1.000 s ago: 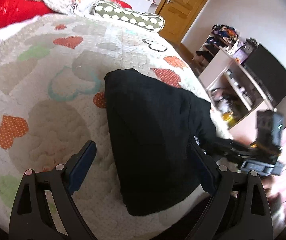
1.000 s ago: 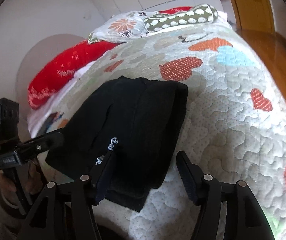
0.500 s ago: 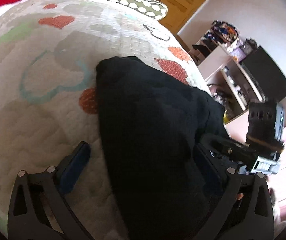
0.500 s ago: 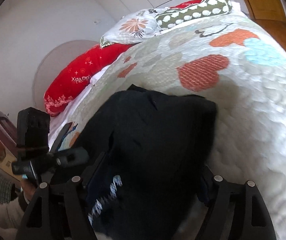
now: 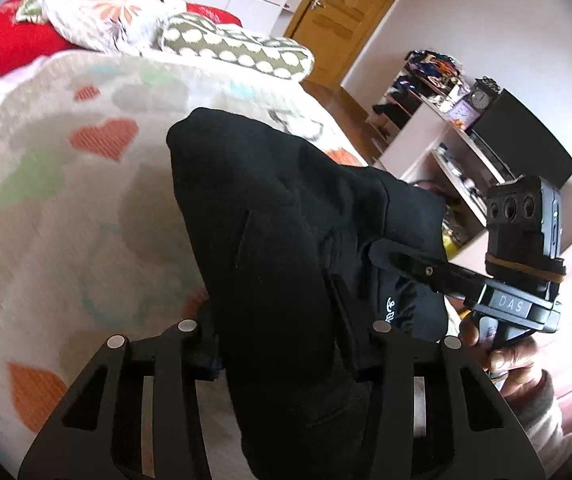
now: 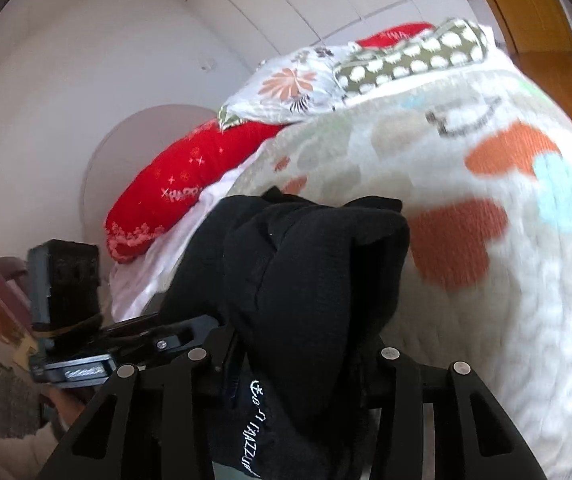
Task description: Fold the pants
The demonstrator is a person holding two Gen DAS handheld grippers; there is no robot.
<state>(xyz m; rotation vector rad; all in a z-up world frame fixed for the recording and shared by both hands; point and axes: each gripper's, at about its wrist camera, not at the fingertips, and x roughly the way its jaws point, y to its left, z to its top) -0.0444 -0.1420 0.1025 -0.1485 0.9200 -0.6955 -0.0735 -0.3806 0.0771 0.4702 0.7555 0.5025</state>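
The black pants lie folded on the heart-patterned quilt, with their near end raised off it. My left gripper is shut on the near left edge of the pants. My right gripper is shut on the near right edge, where white lettering shows on the cloth. The right gripper also shows in the left wrist view, and the left gripper in the right wrist view. The fingertips of both are hidden in the cloth.
Pillows lie at the head of the bed: red, floral and green dotted. A wooden door and shelves with a dark screen stand to the right. The quilt stretches beyond the pants.
Both grippers went from open above the pants to closed on their near edge. The near end of the pants has been lifted off the quilt and bunched up.
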